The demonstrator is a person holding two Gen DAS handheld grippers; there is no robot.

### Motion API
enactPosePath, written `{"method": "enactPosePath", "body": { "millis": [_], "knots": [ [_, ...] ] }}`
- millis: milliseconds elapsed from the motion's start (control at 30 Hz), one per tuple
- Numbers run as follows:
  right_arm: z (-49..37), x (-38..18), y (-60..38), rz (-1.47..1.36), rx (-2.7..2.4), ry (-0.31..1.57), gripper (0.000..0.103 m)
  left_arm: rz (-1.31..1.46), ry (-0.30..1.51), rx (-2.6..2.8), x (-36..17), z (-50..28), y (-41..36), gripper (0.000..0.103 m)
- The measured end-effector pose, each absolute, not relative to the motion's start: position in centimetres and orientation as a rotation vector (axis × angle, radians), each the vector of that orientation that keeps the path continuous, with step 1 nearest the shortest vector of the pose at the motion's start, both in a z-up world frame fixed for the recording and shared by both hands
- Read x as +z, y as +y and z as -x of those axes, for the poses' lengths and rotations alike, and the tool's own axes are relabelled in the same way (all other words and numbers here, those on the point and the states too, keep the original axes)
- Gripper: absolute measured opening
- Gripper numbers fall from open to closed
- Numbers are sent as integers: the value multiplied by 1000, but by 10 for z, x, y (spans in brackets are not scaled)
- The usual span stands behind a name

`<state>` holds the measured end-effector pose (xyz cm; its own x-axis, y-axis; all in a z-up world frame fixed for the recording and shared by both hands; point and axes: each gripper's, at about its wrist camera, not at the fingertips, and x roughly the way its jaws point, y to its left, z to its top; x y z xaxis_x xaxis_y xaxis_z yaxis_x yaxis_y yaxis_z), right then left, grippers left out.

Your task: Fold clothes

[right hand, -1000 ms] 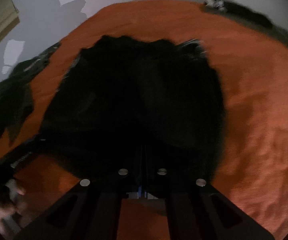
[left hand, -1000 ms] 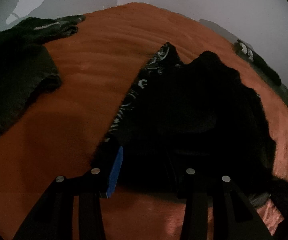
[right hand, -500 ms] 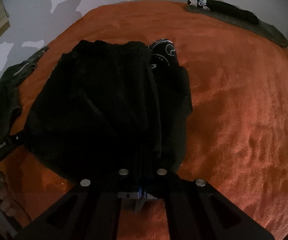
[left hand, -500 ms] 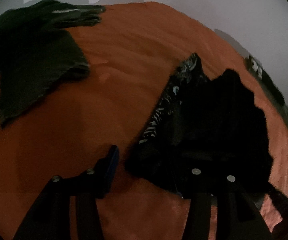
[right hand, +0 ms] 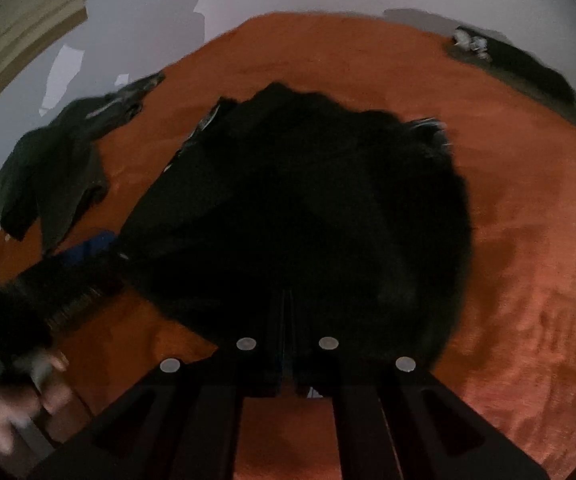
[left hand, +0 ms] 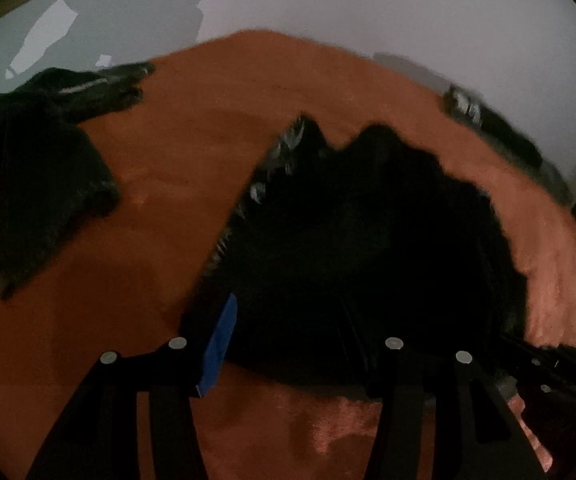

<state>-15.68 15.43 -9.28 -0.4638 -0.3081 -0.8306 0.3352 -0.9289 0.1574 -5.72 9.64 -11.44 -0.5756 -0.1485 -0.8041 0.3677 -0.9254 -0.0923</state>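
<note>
A black garment [left hand: 368, 240] lies bunched on an orange blanket [left hand: 107, 340]; a white-patterned edge [left hand: 271, 168] shows along its left side. My left gripper [left hand: 308, 324] is open wide at the garment's near left corner: the blue pad [left hand: 219, 344] sits just left of the cloth, and the cloth covers the other fingertip. In the right wrist view the same black garment [right hand: 308, 220] fills the centre. My right gripper [right hand: 288, 316] is shut on its near edge. The left gripper [right hand: 83, 260] and the hand [right hand: 11, 408] holding it appear blurred at lower left.
A dark green garment [left hand: 39, 184] lies crumpled at the blanket's far left, also in the right wrist view [right hand: 47, 176]. Another dark garment with white print [left hand: 488, 128] rests along the far right edge [right hand: 512, 60]. A pale wall rises behind. Bare orange blanket [right hand: 528, 280] spreads to the right.
Half a second ago my left gripper was off to the left of the garment; it has moved back right so the corner lies between its fingers. The right gripper stays shut on the cloth.
</note>
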Motion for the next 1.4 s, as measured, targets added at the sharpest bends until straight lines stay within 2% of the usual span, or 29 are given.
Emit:
{"method": "enactPosePath", "body": {
  "millis": [400,633,767,800,833,1033,1067,1133,1167,1200,1233,1267,1300,1400],
  "knots": [
    [165,-110,193,-1430,-2494,130,0,-1299,431,-2488,-129,58,83,53],
    [173,-117,233,-1480,-2516,10,0,-1299,473,-2495,-131,59,77,48],
    [173,-118,233,-1475,-2515,15,0,-1274,472,-2453,-132,56,72,48],
    [173,-119,233,-1473,-2514,9,0,-1268,478,-2438,-134,54,70,49],
    [173,-119,233,-1472,-2514,3,0,-1275,489,-2416,-140,54,67,57],
    [167,-103,236,-1422,-2524,11,0,-1264,655,-2436,-140,46,48,58],
    [160,-95,232,-1384,-2537,65,2,-1242,700,-2430,-136,42,43,58],
    [136,-74,210,-1245,-2551,291,3,-1200,783,-2413,-129,32,29,58],
    [124,-64,199,-1172,-2550,402,11,-1187,822,-2401,-127,27,22,58],
    [110,-59,185,-1092,-2541,546,19,-1180,858,-2389,-125,23,14,58],
    [93,-61,166,-1000,-2516,737,42,-1173,894,-2376,-123,19,6,58],
    [76,-64,147,-903,-2478,924,54,-1166,930,-2362,-122,15,-2,58],
    [61,-68,130,-818,-2430,1074,54,-1153,957,-2346,-119,10,-10,58],
    [36,-98,87,-676,-2270,1372,54,-1099,1008,-2294,-112,-3,-35,58]
  ]
}}
